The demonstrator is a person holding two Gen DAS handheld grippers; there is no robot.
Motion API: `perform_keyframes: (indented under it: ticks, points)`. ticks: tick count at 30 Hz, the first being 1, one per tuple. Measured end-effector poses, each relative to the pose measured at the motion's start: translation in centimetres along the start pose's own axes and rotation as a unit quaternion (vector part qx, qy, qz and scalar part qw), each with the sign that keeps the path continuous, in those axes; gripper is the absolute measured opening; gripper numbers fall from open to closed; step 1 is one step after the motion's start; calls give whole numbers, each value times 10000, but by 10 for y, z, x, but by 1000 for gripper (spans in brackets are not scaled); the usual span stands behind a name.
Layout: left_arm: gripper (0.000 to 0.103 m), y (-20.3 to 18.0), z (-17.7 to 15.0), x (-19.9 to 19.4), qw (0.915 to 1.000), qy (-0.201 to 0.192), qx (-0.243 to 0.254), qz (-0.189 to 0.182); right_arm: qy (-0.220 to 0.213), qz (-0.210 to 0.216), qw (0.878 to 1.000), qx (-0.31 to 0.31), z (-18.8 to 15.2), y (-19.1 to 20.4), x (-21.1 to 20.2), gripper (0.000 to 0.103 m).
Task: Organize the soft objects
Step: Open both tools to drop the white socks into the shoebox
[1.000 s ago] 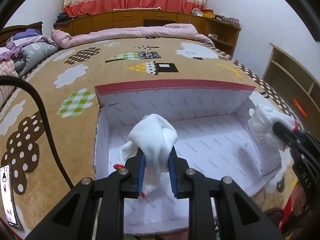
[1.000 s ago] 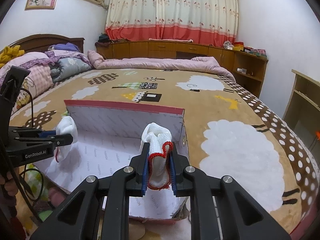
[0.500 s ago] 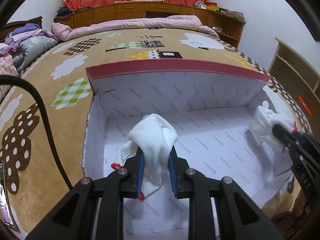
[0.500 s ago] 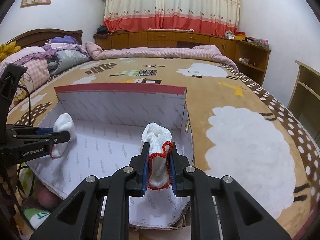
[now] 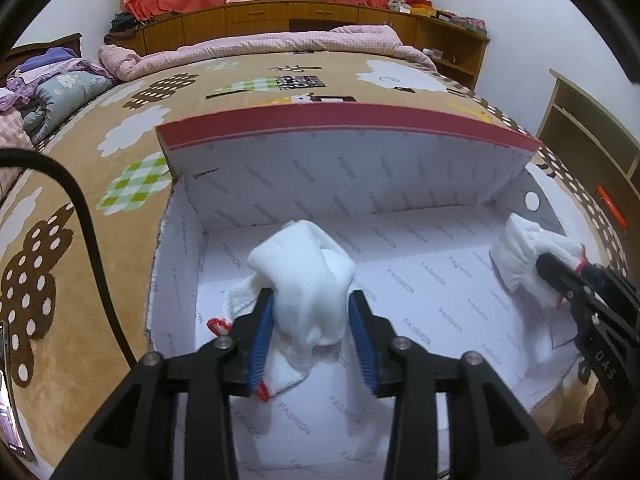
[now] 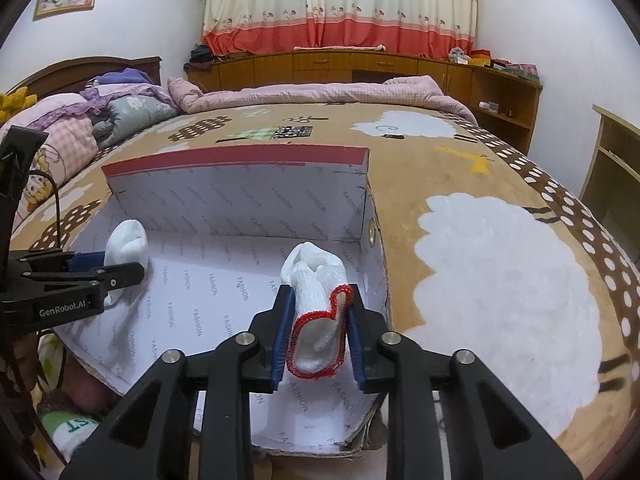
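A cardboard box [image 5: 360, 168] lined with white printed paper and edged in red lies open on the bed. My left gripper [image 5: 311, 294] is low over its left side. Its jaws are opening: a bundled white glove [image 5: 300, 264] sits on the box floor between them, with a gap at the right pad. My right gripper [image 6: 320, 292] is at the right end of the box [image 6: 240, 200]. Its jaws are opening too, but the pads still touch both sides of a rolled white glove with a red cuff [image 6: 318, 336]. Each view also shows the other gripper [image 5: 560, 276] [image 6: 132, 272].
The box rests on a brown blanket with sheep and cloud prints [image 6: 500, 272]. A black cable [image 5: 92, 240] crosses the left side and a phone [image 5: 8, 400] lies at the left edge. Pillows [image 6: 72, 128] are piled at the headboard. A wooden shelf [image 5: 580, 140] stands right of the bed.
Both grippers have sunk lower into the box with their gloves. The left jaws have spread off the bundle and the right jaws have widened slightly, so the red cuff has puffed out.
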State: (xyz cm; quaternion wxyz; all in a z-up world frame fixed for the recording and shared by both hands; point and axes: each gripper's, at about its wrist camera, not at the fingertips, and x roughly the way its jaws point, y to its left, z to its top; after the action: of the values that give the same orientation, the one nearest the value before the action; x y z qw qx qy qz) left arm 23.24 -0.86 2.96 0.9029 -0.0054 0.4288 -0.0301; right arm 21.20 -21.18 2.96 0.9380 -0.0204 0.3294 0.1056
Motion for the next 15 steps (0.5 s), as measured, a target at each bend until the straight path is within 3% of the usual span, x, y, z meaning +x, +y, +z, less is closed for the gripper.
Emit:
perform_keyframes:
  ticks: [6,10,15]
  points:
    - [55,0,-2,-2,10000,49,-43,-42,0,33,10000,43,0,1,-3,37]
    - [64,1,-2,-8,10000,-3,-56,57,-50,-4,10000,12,1,2,-8,52]
    - [67,1,-4,-17,9999,-26,-43,87,-91,-13,9999,51,1,2,-18,54]
